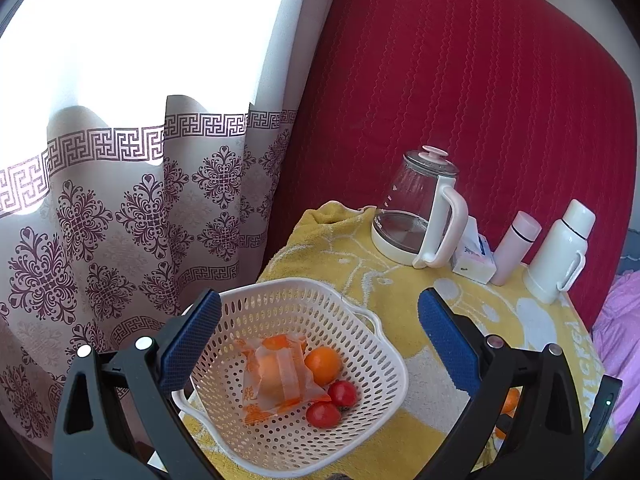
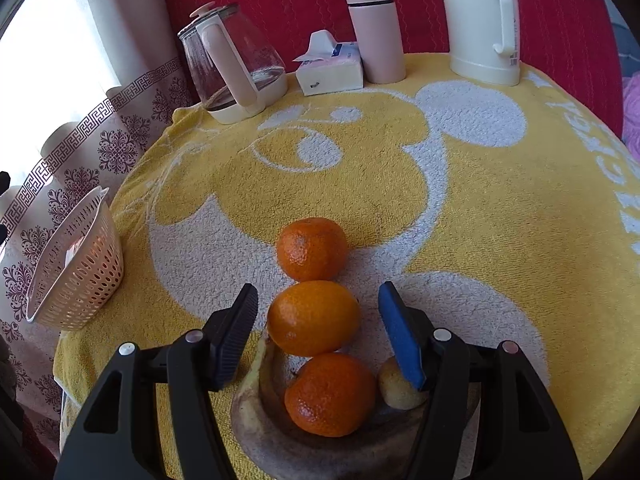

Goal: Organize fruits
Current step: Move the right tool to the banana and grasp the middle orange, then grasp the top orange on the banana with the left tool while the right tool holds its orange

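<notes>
Right gripper (image 2: 318,322) open wide, nothing held, hanging low over a row of three oranges on the yellow towel (image 2: 460,208). Middle orange (image 2: 313,318) right between the two blue pads, not touched yet on either side. Far orange (image 2: 312,249) just behind it and touching it; near orange (image 2: 330,394) just in front, sitting in the curve of a spotty old banana (image 2: 260,412), with a small pale fruit (image 2: 396,386) beside it. Likely next step: grab the middle orange and carry it to the white basket (image 2: 76,272) at the left edge of the table. Best done by going straight down, pads level with the fat middle of the orange, then a slow, soft squeeze, so no bump to the two neighbours and no squashing. Middle orange a bit egg-shaped, long side lying left to right across the pads, so a slightly wider grip needed; which way the stem end points, hard to tell. Left gripper (image 1: 320,338) open too and empty, hovering above the basket (image 1: 384,384). Inside already: a wrapped orange (image 1: 276,376), a bare orange (image 1: 323,365) and two cherry tomatoes (image 1: 323,414). Room left on the near side for more.
</notes>
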`<control>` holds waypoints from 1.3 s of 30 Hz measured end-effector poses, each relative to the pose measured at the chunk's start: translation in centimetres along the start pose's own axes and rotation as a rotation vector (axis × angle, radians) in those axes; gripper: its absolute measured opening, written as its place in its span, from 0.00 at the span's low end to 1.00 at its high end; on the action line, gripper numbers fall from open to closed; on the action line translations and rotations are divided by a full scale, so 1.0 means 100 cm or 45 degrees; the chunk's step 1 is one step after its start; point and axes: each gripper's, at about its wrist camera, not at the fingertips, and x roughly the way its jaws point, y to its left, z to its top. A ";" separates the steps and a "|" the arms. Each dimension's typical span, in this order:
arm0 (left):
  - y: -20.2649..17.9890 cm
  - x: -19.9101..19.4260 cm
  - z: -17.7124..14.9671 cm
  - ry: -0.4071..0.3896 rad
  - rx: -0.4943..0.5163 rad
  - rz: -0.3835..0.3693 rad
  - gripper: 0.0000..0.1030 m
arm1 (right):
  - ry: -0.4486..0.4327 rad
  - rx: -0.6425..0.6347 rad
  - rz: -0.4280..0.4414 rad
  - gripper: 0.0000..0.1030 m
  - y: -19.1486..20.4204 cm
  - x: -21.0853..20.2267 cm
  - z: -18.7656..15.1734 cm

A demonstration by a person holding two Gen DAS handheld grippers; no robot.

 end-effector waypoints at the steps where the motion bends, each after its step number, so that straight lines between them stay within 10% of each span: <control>1: -0.001 0.000 0.000 0.001 0.004 -0.002 0.97 | 0.000 -0.017 -0.013 0.61 0.002 0.001 -0.001; 20: -0.014 0.001 -0.007 0.016 0.058 -0.025 0.97 | -0.004 -0.162 -0.090 0.45 0.012 0.001 -0.004; 39: -0.097 0.010 -0.057 0.086 0.302 -0.195 0.97 | -0.149 0.252 -0.074 0.45 -0.069 -0.030 0.007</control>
